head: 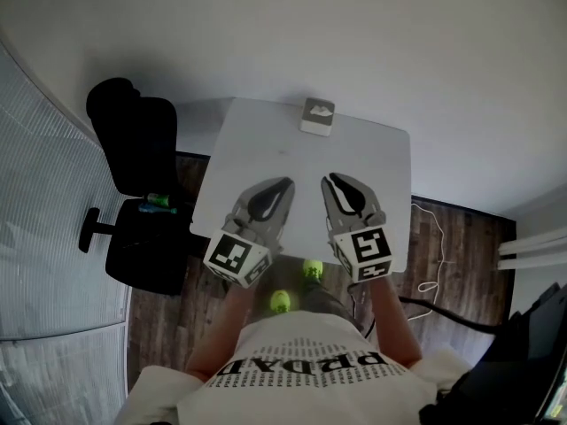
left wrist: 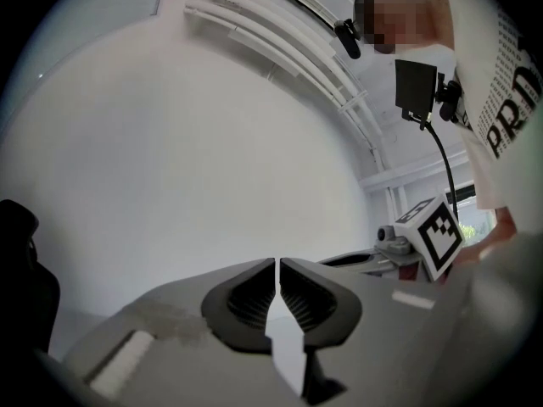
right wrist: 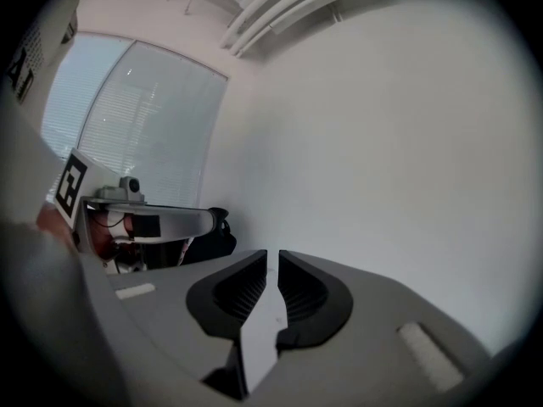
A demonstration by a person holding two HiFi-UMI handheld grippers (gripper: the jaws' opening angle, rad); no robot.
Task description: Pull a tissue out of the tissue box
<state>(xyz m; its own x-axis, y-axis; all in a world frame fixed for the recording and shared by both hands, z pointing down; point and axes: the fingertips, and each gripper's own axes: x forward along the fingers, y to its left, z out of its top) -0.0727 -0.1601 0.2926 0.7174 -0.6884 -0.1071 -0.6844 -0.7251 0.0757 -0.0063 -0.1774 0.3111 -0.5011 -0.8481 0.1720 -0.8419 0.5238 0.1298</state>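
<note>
The tissue box [head: 318, 116] is small and grey, with a white tissue standing out of its top, and it sits at the far edge of the white table [head: 257, 149]. Both grippers hover side by side over the table's near half, well short of the box. My left gripper [head: 287, 184] [left wrist: 277, 263] has its jaws together with only a thin slit and nothing in it. My right gripper [head: 326, 178] [right wrist: 272, 254] looks the same, nothing between its jaws. Neither gripper view shows the box; both look at the blank white wall.
A black office chair [head: 133, 166] stands by the table's left edge. White cable [head: 436, 255] lies on the wooden floor at the right, beside dark gear [head: 523, 361]. Window blinds [head: 44, 237] fill the left side.
</note>
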